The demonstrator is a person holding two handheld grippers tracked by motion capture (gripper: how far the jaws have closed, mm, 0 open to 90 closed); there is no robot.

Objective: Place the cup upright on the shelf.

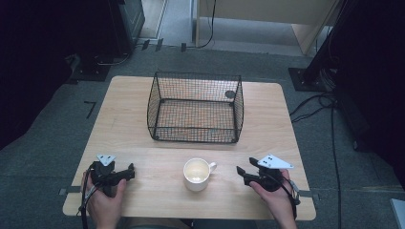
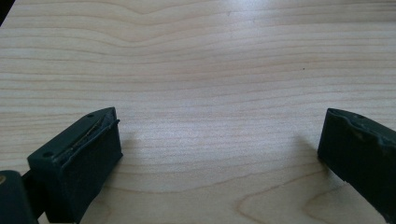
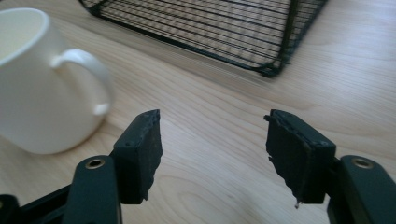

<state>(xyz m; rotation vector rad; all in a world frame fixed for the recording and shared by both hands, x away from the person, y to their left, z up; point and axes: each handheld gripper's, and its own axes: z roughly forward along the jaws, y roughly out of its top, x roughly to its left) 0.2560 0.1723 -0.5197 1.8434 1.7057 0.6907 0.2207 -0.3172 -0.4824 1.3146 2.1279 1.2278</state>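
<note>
A white mug (image 1: 197, 173) stands upright near the table's front edge, its handle turned to the right. In the right gripper view the mug (image 3: 42, 84) is at the left, handle toward the jaws. My right gripper (image 1: 242, 171) sits just right of the mug, pointing left at the handle; its jaws (image 3: 212, 140) stand apart with bare wood between them. My left gripper (image 1: 130, 171) rests at the front left, pointing right, well clear of the mug. Its jaws (image 2: 219, 149) are spread wide over bare wood.
A black wire basket (image 1: 196, 107) stands open-topped in the middle of the light wooden table (image 1: 267, 119), behind the mug; its near corner (image 3: 271, 70) lies ahead of the right jaws. Cables and dark stands surround the table on the grey floor.
</note>
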